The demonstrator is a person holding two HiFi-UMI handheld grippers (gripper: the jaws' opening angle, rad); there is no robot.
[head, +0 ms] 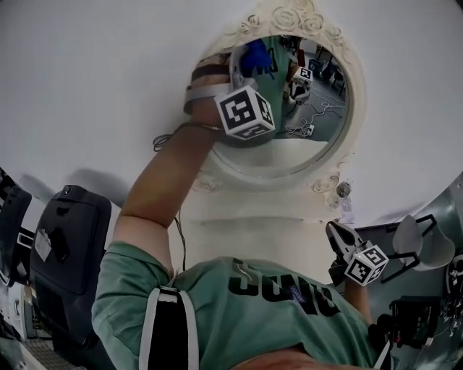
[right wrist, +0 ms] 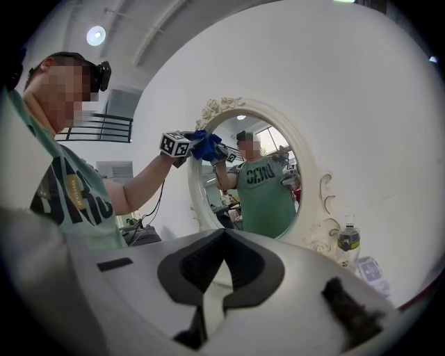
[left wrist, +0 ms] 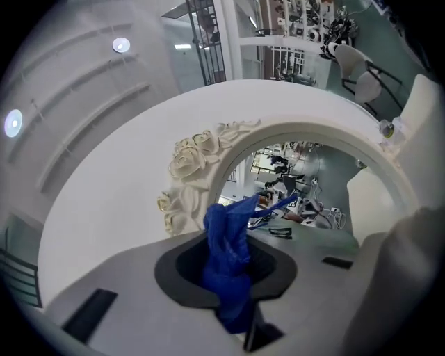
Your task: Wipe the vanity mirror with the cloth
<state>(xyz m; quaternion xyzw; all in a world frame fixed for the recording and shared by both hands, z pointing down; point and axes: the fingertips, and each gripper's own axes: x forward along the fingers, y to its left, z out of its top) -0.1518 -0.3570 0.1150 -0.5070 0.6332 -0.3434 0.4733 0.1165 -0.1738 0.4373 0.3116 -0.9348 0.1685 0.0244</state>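
Observation:
An oval vanity mirror (head: 318,108) in a cream frame carved with roses (head: 289,18) hangs on a white wall. My left gripper (head: 244,72) is raised to the upper left of the glass and shut on a crumpled blue cloth (head: 255,56), which rests against the mirror. In the left gripper view the cloth (left wrist: 228,257) bulges out between the jaws of the left gripper (left wrist: 233,281), beside the rose carving (left wrist: 189,167). My right gripper (head: 336,233) hangs low at the right, away from the mirror, shut and empty. The right gripper view shows the mirror (right wrist: 254,181) and the cloth (right wrist: 207,146).
A small bottle (head: 343,189) stands on the ledge below the frame's lower right, also in the right gripper view (right wrist: 348,240). A black case (head: 69,238) sits at the left. A white chair (head: 423,242) stands at the right. A cable (head: 165,139) trails from my left arm.

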